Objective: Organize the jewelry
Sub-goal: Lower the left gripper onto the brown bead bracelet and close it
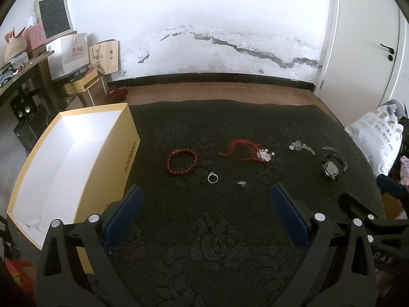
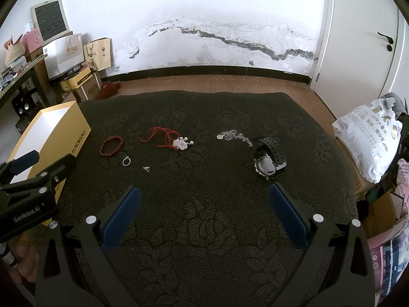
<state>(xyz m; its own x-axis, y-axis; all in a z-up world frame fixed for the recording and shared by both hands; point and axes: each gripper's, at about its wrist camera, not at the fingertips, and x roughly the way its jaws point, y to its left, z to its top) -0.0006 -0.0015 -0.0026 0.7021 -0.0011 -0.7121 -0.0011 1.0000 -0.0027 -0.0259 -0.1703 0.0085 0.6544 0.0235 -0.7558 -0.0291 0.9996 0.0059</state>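
Both jaws wide apart, empty: left gripper, right gripper. Jewelry loose on dark rose-patterned cloth: red bead bracelet, thin silver ring, tangled red cord necklace, silver chain, black strap watch. Open yellow cardboard box at left, printed "KADIGAO". Risks: ring slipping from pads, cord snagging. "GenRobot.AI" legible on left unit.

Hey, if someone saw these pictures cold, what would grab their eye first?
Probably the open yellow box with its bright white inside, at the left edge of the dark patterned cloth. Next, the red bead bracelet beside it and the black watch far right, with both grippers open and holding nothing.
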